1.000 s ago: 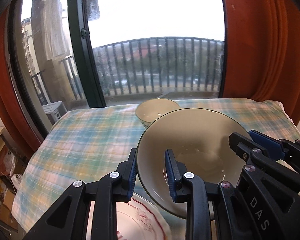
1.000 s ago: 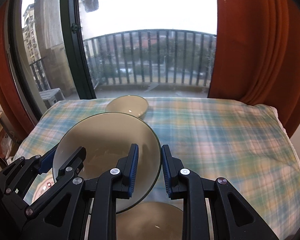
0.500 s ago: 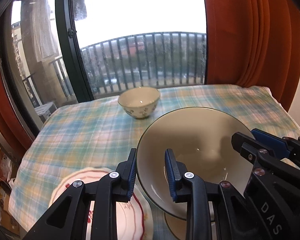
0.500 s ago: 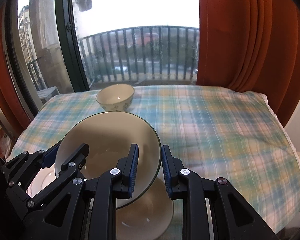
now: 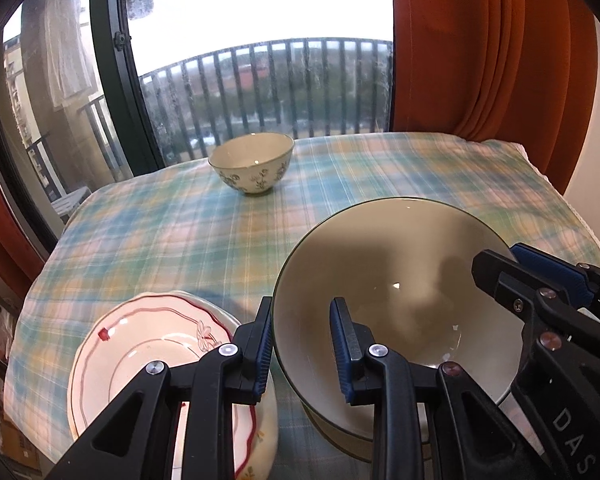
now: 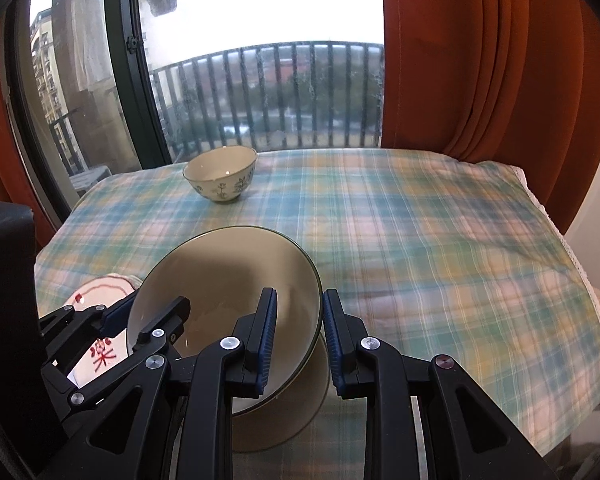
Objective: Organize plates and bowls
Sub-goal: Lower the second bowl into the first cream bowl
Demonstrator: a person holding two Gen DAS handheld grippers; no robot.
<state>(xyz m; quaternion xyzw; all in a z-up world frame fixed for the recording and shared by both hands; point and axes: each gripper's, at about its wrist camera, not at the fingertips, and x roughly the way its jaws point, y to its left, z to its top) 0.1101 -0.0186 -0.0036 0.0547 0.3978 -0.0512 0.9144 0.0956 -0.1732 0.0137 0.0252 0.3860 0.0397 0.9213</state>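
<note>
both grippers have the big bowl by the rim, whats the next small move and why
Probably lower it straight down. The big bowl, clamped by the left hand-held gripper and right hand-held gripper, hangs tilted above a matching dish, seemingly the stacking spot.

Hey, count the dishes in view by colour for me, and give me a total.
Beige with dark rim: 2 (held bowl, dish under it)
White with red trim: 1 plate, possibly stacked on another
Cream with flowers: 1 small bowl
Total: 4
</note>
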